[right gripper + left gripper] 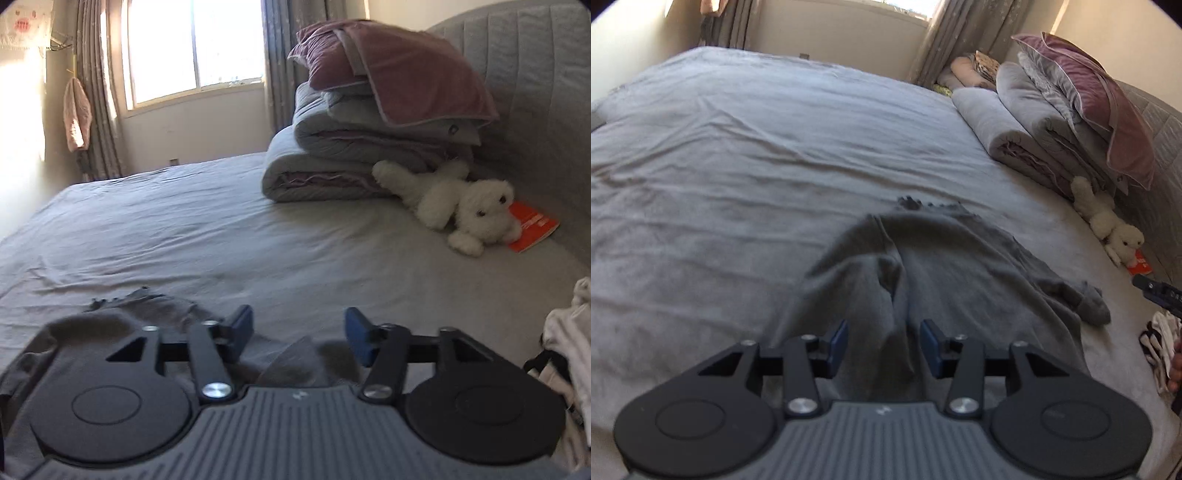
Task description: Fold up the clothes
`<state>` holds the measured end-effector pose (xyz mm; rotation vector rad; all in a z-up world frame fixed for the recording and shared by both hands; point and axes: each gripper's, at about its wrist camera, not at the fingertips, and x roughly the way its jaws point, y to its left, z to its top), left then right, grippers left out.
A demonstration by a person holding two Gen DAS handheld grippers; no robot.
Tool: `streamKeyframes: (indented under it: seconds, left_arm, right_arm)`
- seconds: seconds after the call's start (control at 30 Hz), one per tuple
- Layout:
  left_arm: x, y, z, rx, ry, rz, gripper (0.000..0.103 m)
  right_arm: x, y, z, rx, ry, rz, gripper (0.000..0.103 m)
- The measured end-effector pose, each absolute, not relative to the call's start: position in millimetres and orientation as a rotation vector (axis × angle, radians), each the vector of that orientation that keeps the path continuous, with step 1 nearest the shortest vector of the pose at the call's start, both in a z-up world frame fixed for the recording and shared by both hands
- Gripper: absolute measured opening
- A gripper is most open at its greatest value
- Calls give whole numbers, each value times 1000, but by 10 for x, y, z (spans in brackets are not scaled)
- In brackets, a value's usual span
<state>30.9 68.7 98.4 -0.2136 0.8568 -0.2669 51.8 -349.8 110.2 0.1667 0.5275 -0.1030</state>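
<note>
Nearest in the left wrist view, the left gripper [883,341] hangs over the near end of a grey garment [938,269] with its jaws apart; a raised ridge of the cloth runs up between the blue pads [839,341], but they do not look closed on it. In the right wrist view the right gripper [299,334] also stands with its jaws apart, above the garment's right-hand edge [291,360], gripping nothing.

The garment lies spread but rumpled on the grey bed sheet [720,177], creased down the middle, with a limp end trailing to the right [1089,301]. I judge the fold hardly begun: no clean layered fold shows, and flattening plus every fold is left.

Farther right, a pile of white and black clothes [569,343] waits at the bed's edge, cut off by the frame. Beyond sit a white plush toy [465,206] on an orange booklet [535,225], then stacked folded quilts [332,162] topped by a mauve pillow [399,74].

The garment's near end is hidden beneath both gripper bodies, so what kind of garment it is cannot be told. Both views are blurred.
</note>
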Motion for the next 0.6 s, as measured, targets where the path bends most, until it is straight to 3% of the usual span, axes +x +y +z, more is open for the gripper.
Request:
streamKeyframes:
  seconds: [0.23, 0.47, 0.53, 0.57, 0.6]
  left_arm:
    - [-509, 621, 664, -221, 930, -263, 48]
    - [-703, 544, 341, -169, 957, -216, 45]
    - [-735, 484, 284, -133, 943, -204, 44]
    - [-748, 439, 267, -104, 928, -201, 39]
    - [-767, 403, 265, -76, 913, -205, 21]
  right_arm:
    - [-90, -3298, 887, 331, 699, 64, 70]
    - [-747, -3271, 403, 414, 863, 108, 70]
    - [-842, -3232, 307, 423, 883, 118, 62]
    - [-883, -3207, 264, 419, 889, 118, 52]
    - [-912, -3165, 236, 395, 890, 110, 48]
